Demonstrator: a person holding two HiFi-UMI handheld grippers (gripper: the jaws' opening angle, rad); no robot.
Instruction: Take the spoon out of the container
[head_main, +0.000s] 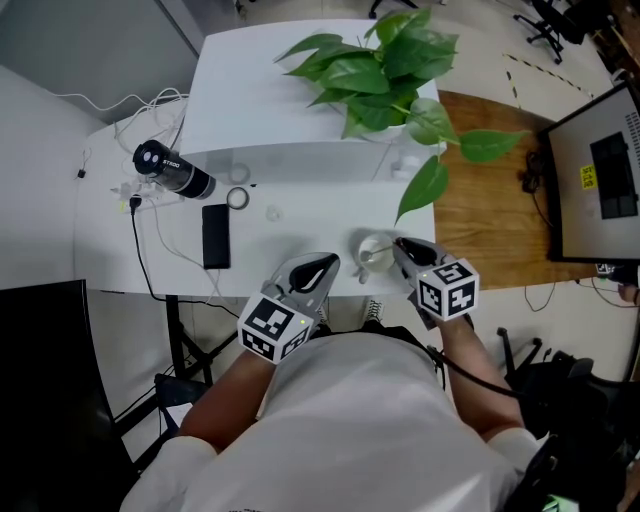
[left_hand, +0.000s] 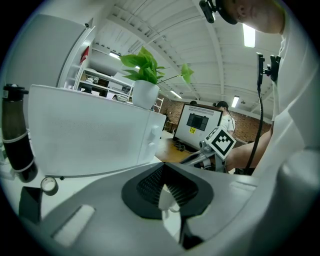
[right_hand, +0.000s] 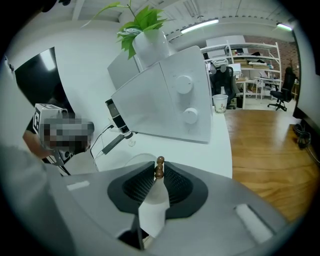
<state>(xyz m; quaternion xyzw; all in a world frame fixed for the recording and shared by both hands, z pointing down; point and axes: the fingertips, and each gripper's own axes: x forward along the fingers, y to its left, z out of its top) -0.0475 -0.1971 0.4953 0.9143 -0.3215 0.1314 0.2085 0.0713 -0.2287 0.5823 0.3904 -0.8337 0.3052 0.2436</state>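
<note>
A small white container stands near the table's front edge. A spoon's brown beaded handle tip sticks up between the pads of my right gripper, which is shut on it just above the container's rim; the spoon's bowl is hidden. In the head view the right gripper leans over the container from the right. My left gripper rests to the container's left, its fingertips together and nothing between them. In the left gripper view only a thin white slit shows between its pads.
A big white box with a leafy plant on it fills the table's back. A black bottle, a tape roll, a black phone and cables lie at the left. Wooden floor and a monitor are at the right.
</note>
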